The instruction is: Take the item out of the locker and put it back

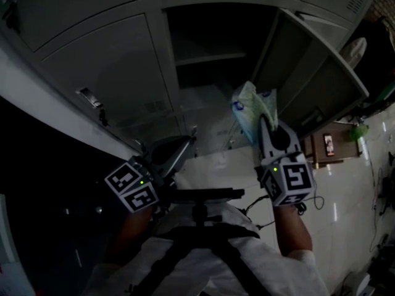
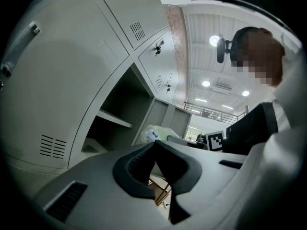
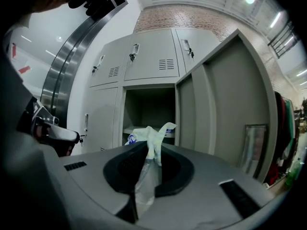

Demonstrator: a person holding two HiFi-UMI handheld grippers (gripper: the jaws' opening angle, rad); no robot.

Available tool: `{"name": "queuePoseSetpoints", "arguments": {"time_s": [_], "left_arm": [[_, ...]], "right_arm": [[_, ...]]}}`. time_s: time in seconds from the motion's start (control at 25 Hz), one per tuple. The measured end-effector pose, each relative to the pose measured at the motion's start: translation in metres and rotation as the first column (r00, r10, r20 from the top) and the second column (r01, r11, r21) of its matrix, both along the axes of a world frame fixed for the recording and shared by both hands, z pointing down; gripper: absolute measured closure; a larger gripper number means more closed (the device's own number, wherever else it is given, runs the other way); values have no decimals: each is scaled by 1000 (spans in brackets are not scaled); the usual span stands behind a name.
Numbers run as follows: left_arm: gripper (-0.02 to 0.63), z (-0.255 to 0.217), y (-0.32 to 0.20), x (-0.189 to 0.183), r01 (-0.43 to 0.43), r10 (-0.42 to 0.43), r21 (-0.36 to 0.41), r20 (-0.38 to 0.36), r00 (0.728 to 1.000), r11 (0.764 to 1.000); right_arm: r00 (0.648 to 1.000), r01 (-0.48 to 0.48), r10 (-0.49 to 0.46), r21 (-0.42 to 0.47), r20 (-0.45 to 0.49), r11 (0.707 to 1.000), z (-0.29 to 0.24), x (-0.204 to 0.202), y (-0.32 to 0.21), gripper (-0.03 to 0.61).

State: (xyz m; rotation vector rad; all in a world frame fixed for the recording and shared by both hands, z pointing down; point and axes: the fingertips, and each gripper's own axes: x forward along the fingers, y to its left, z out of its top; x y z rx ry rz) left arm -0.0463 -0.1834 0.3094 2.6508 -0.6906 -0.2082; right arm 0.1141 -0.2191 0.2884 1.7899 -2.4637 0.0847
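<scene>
Bag (image 1: 252, 106) lengthwise along right claw (image 1: 266, 128)

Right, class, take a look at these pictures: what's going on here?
A person stands facing an open locker with a hand-held gripper in each hand. The right hand-held gripper is shut on a crumpled pale plastic bag and holds it up outside the open compartment. The left hand-held gripper is empty, with its jaws together, and sits lower and off to the side. The locker door is swung wide open.
</scene>
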Motion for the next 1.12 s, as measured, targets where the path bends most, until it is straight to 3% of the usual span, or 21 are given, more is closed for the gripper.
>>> {"name": "queuePoseSetpoints", "arguments": {"time_s": [0.24,0.44,0.6,1.12], "left_arm": [[614,6,10,-4,4,-4,-16,-6,1000,1000],[614,11,15,-8,13,-13,-27,-26,1000,1000],[614,17,20,-14,24,-25,-42,-32,999,999],[614,37,45,-14,16,-18,-82,-24,1000,997]], "right_arm": [[1000,10,-10,10,17,1000,7,1,20,554],[999,33,-34,-40,-36,999,32,3,34,554],[1000,17,-17,-55,14,998,39,-4,42,554],[1000,26,-25,-77,17,997,55,-7,69,554]]}}
